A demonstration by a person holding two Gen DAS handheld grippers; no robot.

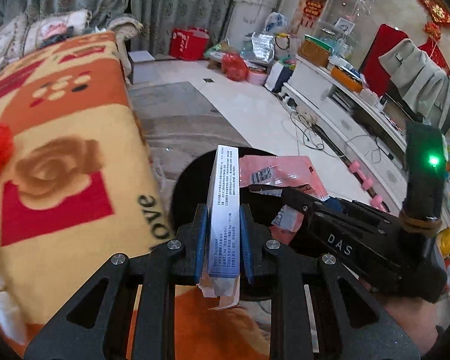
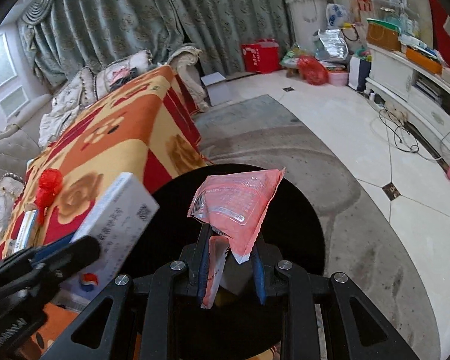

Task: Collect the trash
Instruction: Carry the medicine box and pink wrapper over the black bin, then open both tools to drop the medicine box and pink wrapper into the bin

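Note:
My left gripper (image 1: pixel 223 214) is shut on a long white carton with printed text (image 1: pixel 225 198), held on edge between the blue pads. Right of it, my right gripper (image 2: pixel 232 240) is shut on a torn pink foil wrapper (image 2: pixel 237 201); the same wrapper (image 1: pixel 280 174) and the right gripper's black body show in the left wrist view. Both pieces hang over the round black opening of a bin (image 2: pixel 297 225), which also fills the middle of the left wrist view as a dark bin (image 1: pixel 192 180). In the right wrist view the white carton (image 2: pixel 117 219) appears at lower left in the left gripper's fingers.
A table under an orange, yellow and red blanket (image 1: pixel 60 156) stands left of the bin, with a crumpled red scrap (image 2: pixel 48 184) and a small box (image 2: pixel 25 229) on it. A grey rug (image 2: pixel 285 150), tiled floor, loose cables (image 2: pixel 399 126) and a white TV cabinet (image 1: pixel 339 114) lie to the right.

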